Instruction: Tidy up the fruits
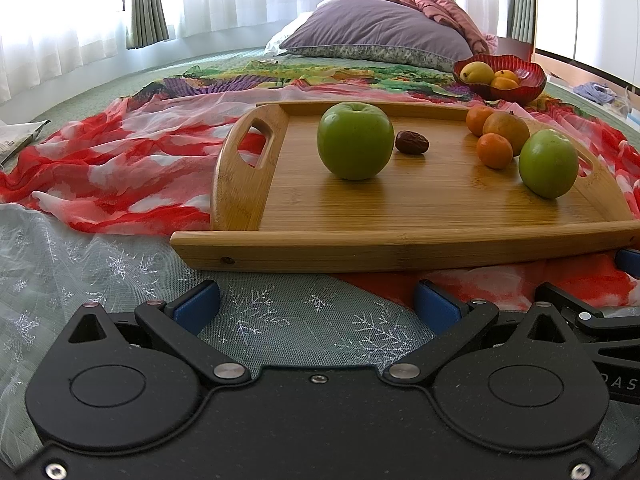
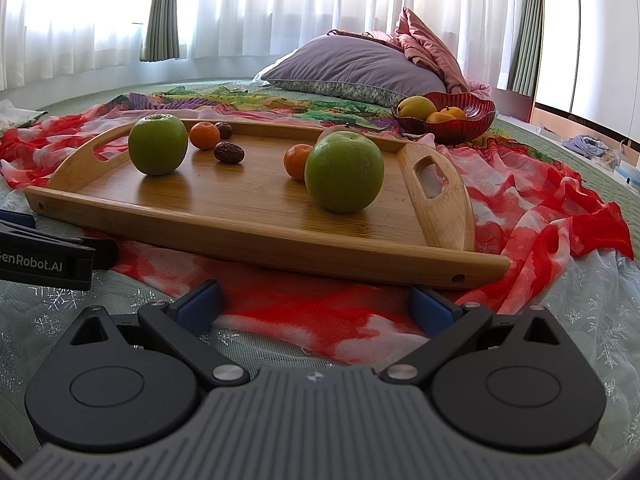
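Holding 2 green apples (image 1: 355, 141) (image 1: 548, 163), 2 dates (image 2: 229, 152) (image 2: 224, 129).

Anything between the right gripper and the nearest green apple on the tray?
Only the wooden tray's low front rim lies between the open right gripper and that green apple; no fruit blocks it.

Sunlit sheer curtains (image 2: 280, 8) (perhaps windows behind), purple pillow (image 2: 352, 66)
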Available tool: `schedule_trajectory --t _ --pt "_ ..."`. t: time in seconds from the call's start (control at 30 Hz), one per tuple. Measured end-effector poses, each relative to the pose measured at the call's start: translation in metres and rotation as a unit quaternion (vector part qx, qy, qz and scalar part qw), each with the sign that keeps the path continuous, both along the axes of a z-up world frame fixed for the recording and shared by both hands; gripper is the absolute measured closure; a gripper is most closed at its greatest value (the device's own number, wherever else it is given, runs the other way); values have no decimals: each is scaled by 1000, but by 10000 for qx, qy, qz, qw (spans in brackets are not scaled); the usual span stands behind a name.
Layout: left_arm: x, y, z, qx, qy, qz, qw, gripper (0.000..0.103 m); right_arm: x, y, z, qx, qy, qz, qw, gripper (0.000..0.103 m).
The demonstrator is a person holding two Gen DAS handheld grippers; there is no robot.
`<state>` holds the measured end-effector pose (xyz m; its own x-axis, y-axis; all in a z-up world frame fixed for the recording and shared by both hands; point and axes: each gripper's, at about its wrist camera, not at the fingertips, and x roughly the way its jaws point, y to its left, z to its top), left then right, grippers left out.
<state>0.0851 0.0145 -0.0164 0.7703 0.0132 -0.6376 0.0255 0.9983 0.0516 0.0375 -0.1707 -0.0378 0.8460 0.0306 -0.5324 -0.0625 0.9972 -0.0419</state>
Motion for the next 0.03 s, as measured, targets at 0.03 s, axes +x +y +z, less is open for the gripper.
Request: schedule_trajectory --t 0.03 --pt "0 0 0 2 -3 -1 10000 0 0 0 0 2 0 1 10000 0"
